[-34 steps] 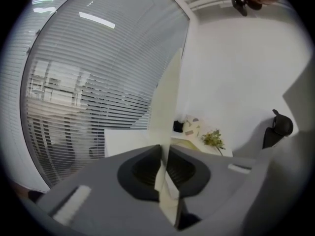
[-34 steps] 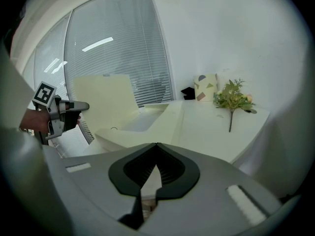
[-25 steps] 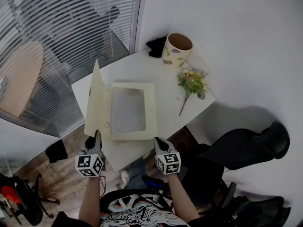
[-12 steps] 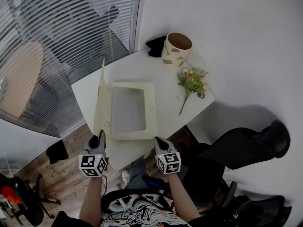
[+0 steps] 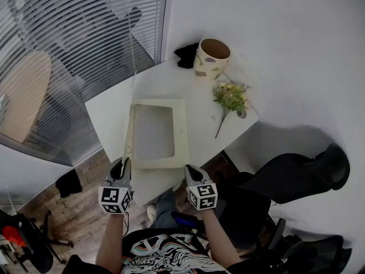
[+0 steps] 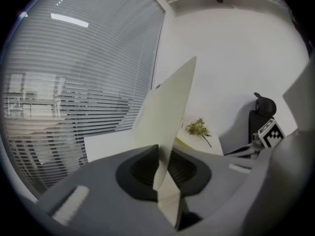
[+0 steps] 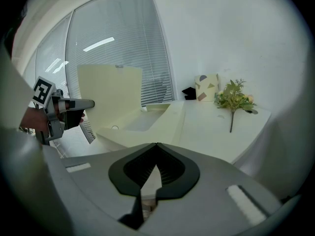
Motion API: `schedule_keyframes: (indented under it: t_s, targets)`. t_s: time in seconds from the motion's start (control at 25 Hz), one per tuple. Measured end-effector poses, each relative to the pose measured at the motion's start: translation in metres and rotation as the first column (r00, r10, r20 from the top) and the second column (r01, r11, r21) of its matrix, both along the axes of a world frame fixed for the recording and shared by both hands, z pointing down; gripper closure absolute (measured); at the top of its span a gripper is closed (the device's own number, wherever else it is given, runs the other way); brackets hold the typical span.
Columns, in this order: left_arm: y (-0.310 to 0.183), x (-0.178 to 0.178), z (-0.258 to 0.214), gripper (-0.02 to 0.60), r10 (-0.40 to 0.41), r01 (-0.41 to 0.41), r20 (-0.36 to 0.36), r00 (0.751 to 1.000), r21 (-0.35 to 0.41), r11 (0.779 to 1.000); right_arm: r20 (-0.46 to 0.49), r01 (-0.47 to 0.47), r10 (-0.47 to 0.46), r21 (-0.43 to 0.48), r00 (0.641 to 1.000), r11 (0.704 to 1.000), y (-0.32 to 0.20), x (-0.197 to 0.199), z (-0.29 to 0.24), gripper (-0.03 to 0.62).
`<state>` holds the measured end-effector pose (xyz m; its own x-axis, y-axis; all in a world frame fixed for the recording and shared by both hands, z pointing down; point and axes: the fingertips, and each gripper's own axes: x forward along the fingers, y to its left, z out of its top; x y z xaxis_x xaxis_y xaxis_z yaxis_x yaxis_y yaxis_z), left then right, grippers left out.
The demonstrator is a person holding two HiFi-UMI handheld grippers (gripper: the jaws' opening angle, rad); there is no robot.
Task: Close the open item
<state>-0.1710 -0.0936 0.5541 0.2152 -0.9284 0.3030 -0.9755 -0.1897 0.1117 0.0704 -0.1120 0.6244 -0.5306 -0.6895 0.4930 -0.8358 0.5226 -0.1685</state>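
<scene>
A flat cream box (image 5: 180, 131) with a grey window lies on the white table (image 5: 107, 110). Its lid (image 5: 129, 127) stands upright along the left side, edge-on in the head view. My left gripper (image 5: 121, 163) is at the lid's near corner. In the left gripper view the lid (image 6: 171, 111) runs between the jaws of the left gripper (image 6: 160, 152), which have just been opening a little but still pinch it. My right gripper (image 5: 189, 169) is shut at the box's near right corner. A cream strip of the box (image 7: 162, 126) sits between the right gripper (image 7: 156, 146) jaws.
A patterned cup (image 5: 213, 58) and a black item (image 5: 187, 56) stand at the table's far end. A flower sprig (image 5: 230, 99) lies to the right of the box. Window blinds (image 5: 68, 50) are on the left, a black office chair (image 5: 296, 181) on the right.
The lid has swung from leaning out to the left up to upright. My left gripper has moved right with it; the right gripper has stayed put.
</scene>
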Motion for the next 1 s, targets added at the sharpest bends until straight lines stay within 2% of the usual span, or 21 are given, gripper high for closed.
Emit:
schedule_keyframes:
  t_s: [0.44,0.64,1.0]
  targets:
    - [-0.004,0.025,0.002,0.482,0.075,-0.075,0.033,0.997,-0.008,0.997,0.008,0.002,-0.002,0.002,1.0,1.0,0.002,-0.002,-0.001,0.594]
    - [-0.008,0.037,0.006,0.48,0.118,-0.116,0.083,0.99,-0.019,0.993,0.013,0.001,-0.001,-0.004,1.0,1.0,0.0,0.0,0.002,0.594]
    - [-0.011,0.054,0.008,0.471,0.171,-0.168,0.106,0.98,-0.039,0.985,0.021,0.004,-0.004,-0.005,1.0,1.0,0.001,-0.003,-0.001,0.594]
